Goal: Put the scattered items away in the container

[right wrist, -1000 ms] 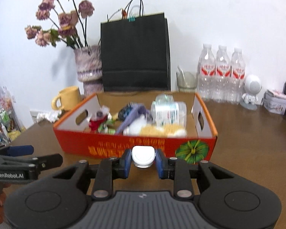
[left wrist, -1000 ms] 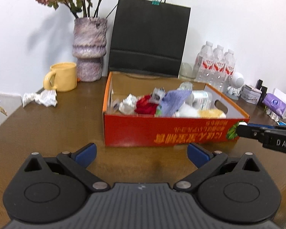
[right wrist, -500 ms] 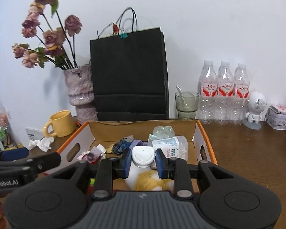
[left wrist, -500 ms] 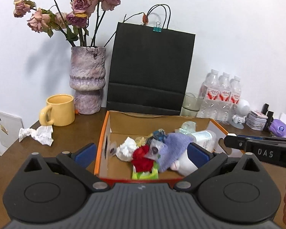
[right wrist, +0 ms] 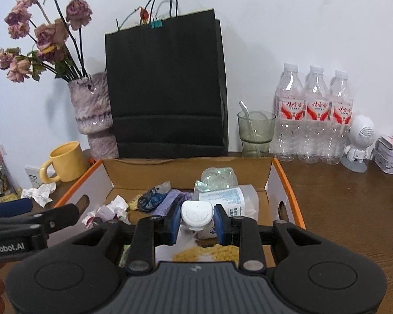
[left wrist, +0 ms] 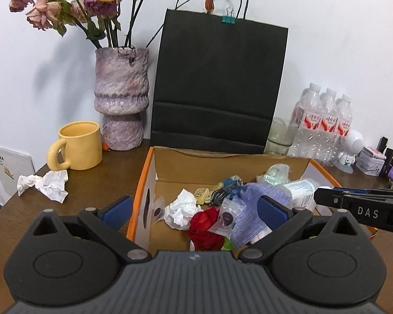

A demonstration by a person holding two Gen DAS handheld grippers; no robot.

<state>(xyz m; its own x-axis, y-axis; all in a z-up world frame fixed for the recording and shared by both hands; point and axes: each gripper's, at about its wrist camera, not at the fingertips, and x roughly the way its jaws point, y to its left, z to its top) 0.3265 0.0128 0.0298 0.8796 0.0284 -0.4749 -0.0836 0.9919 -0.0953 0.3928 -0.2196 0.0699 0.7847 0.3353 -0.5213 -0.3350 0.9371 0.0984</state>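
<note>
An orange cardboard box [left wrist: 144,172] holds several items: crumpled tissue, a red flower, a purple cloth, a clear bottle. My left gripper [left wrist: 194,205] hovers open over the box's near left part with nothing between its fingers. In the right wrist view, the box [right wrist: 285,180] lies straight ahead and my right gripper [right wrist: 197,216] is above its near end. Its blue pads still touch a small white case [right wrist: 197,213] while the jaws are opening. A crumpled white tissue [left wrist: 43,185] lies on the table left of the box.
Left of the box stand a yellow mug [left wrist: 77,145] and a purple vase [left wrist: 121,96] of dried roses. A black paper bag [left wrist: 217,83] rises behind it. On the right are a glass [right wrist: 255,130], three water bottles [right wrist: 313,115], a white figurine [right wrist: 359,141] and a tin [right wrist: 391,157].
Both grippers have moved forward from in front of the box to above its near end. The white case stays between the right pads.
</note>
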